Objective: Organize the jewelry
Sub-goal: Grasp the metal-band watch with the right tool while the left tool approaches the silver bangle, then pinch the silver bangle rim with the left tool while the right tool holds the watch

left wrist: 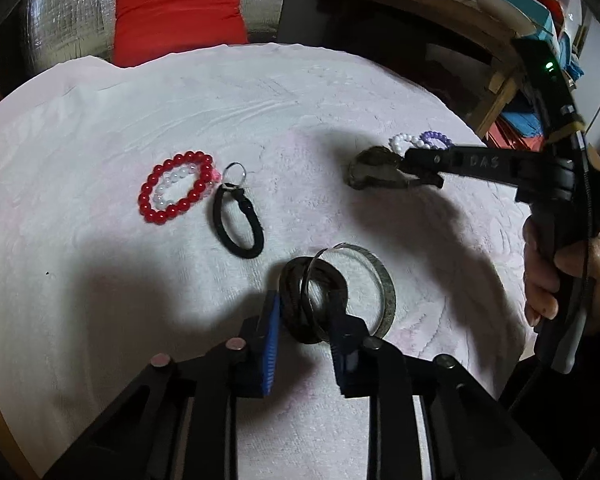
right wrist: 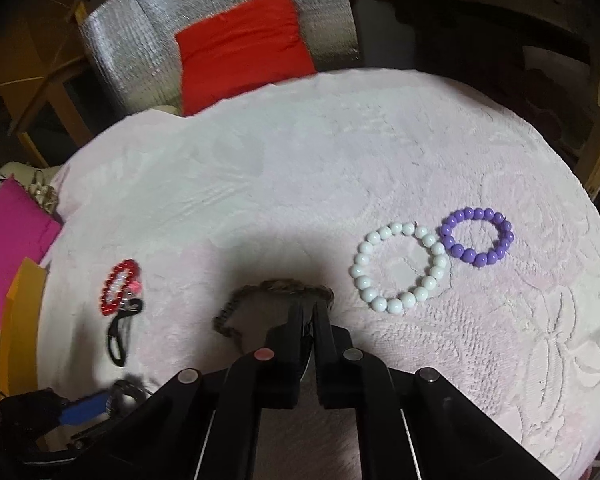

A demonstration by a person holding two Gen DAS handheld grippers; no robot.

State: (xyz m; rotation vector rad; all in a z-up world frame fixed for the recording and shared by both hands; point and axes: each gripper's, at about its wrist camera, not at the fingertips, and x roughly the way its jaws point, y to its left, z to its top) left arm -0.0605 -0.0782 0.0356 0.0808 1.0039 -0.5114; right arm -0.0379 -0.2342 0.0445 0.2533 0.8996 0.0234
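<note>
Two handheld tools worked over a round surface (right wrist: 340, 152) draped in pale pink textured cloth: the left tool (left wrist: 306, 312) had closed its blue-padded fingers on a bundle of dark loops and a thin metal ring (left wrist: 314, 292) standing nearly upright, beside a flat grey bangle (left wrist: 384, 292), while the right tool (right wrist: 308, 312) was clamped shut on a brownish braided bracelet (right wrist: 276, 286) whose long axis ran left to right. Elsewhere lay a red bead bracelet (left wrist: 176, 188) around a clear bead one, a black elastic band (left wrist: 238, 222) stretched lengthwise away from the camera, and touching white (right wrist: 400, 266) and purple (right wrist: 478, 236) bead bracelets.
</note>
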